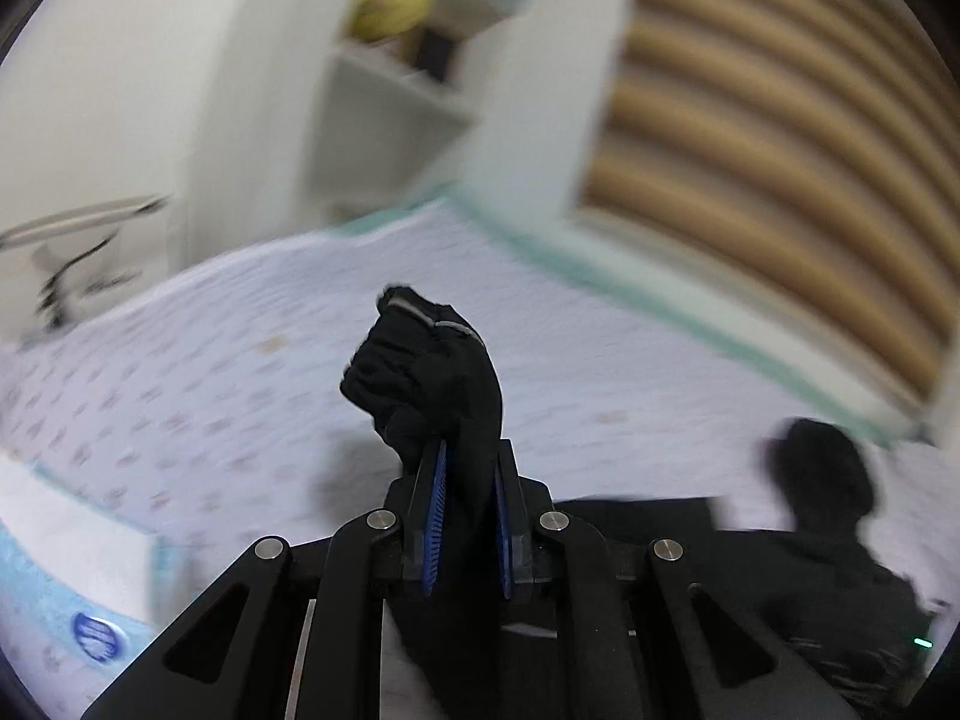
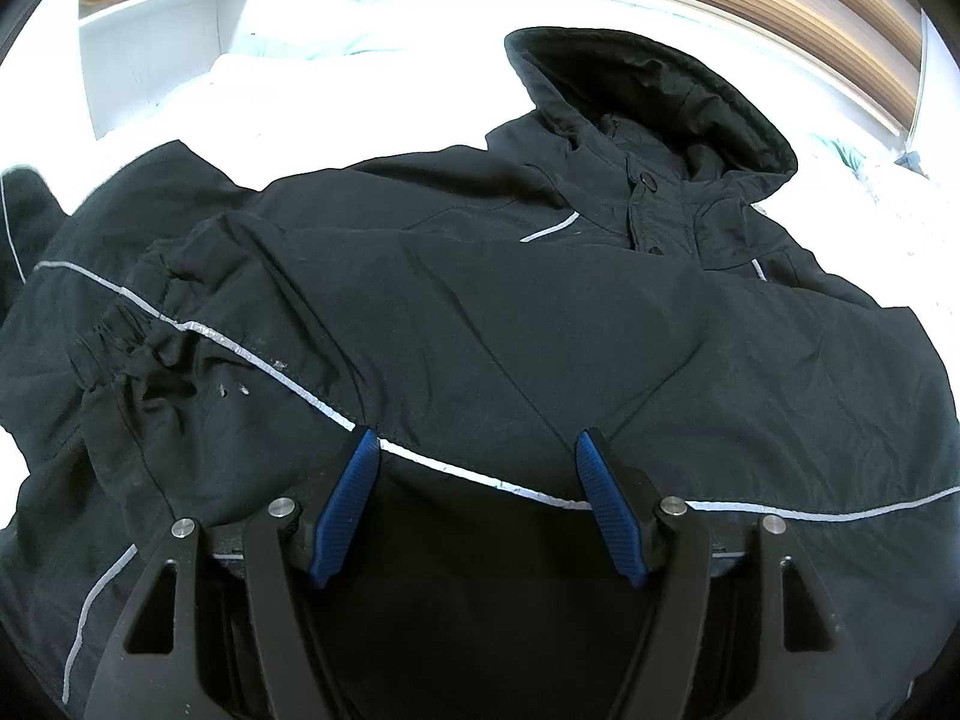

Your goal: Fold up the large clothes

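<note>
Left claw point(image 1: 468, 462) pinches a bunched cuff of the black jacket point(image 2: 480, 312). Right claw point(image 2: 477, 450) is spread wide, resting on the jacket.

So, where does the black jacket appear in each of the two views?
Left wrist: a bunched piece of the black jacket stands at the centre, pinched in the left tool.
Right wrist: it lies spread over most of the picture, hood at upper right, under the open right tool.
Shared landmark: the white shelf with a yellow ball.
</note>
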Motion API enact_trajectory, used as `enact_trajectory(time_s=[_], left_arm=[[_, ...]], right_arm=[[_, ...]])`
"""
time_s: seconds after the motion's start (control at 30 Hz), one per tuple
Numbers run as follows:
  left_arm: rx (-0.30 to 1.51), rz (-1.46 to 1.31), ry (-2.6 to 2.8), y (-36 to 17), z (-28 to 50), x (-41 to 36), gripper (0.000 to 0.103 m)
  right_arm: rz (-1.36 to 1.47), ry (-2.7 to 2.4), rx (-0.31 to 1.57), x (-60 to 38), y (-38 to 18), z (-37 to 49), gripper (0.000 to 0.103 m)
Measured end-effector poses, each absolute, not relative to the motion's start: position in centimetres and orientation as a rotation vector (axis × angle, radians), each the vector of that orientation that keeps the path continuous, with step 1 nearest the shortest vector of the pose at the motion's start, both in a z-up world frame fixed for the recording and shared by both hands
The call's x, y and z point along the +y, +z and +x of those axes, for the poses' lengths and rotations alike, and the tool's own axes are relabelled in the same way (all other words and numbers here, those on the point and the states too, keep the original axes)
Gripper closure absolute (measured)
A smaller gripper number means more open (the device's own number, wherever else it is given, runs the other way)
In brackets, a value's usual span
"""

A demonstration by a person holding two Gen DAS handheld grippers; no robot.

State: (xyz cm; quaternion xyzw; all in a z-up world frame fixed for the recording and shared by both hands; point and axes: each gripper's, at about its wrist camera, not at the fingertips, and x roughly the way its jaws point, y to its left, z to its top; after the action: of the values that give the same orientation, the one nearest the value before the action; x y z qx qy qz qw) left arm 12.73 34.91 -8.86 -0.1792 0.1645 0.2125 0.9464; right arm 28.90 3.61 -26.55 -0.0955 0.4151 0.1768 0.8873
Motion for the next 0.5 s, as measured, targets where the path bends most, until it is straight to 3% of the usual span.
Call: enact_trajectory(time_s=[0.13, 0.37, 0.43, 0.5], left_arm=[[0.32, -0.322, 0.165, -5.9, 13.8, 27.8, 0.1], [0.448, -0.132, -0.09, -6.1, 17.9, 15.7, 0.099], [0.486, -0.198, -0.111, -6.6, 18.1, 16.2, 0.095], [0.515, -0.265, -0.038, -7.0, 17.5, 18.6, 0.084]], right_arm=[[-0.19, 0.345, 0.836, 3.1, -25.7, 27.8, 0.032], [-0.018, 0.395, 0.814, -0.3, -21.8, 24.6, 0.032], [-0.017, 0.398, 0.813, -1.0, -21.2, 24.2, 0.032], [-0.044, 0.399, 0.813, -1.5, -21.3, 23.8, 0.028]])
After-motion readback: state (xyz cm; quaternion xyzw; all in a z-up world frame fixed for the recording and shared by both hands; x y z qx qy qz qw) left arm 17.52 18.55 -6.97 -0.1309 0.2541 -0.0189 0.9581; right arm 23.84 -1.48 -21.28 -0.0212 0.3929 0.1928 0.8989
